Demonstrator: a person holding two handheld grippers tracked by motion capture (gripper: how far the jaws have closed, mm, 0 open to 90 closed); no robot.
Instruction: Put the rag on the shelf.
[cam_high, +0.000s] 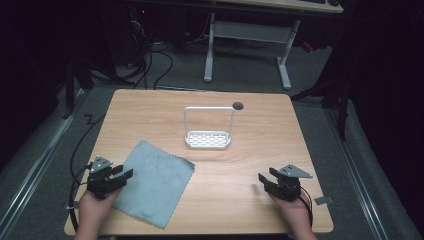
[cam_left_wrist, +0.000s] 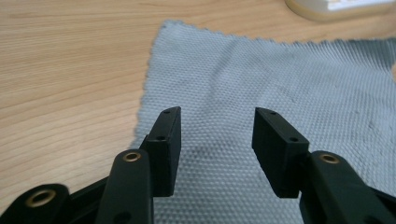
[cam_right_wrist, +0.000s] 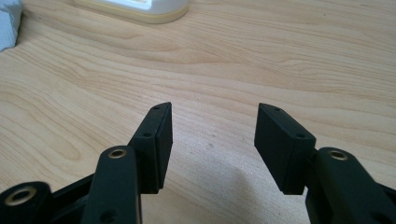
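A grey-blue cloth (cam_high: 152, 182) lies flat on the front left of the wooden table (cam_high: 260, 150). My left gripper (cam_high: 125, 173) hovers at the cloth's left edge, open, with nothing between its jaws; the cloth (cam_left_wrist: 280, 84) spreads out under them. A white rack (cam_high: 208, 131) with a tall wire handle and a perforated base stands in the middle of the table. My right gripper (cam_high: 266, 176) is near the front right, open and empty over bare wood (cam_right_wrist: 280, 60), well apart from the rack base (cam_right_wrist: 140, 9).
A dark round hole (cam_high: 238, 106) sits in the table just behind the rack. A small grey tag (cam_high: 323, 200) lies at the front right edge. Beyond the table are a white desk frame (cam_high: 247, 45) and cables on the floor.
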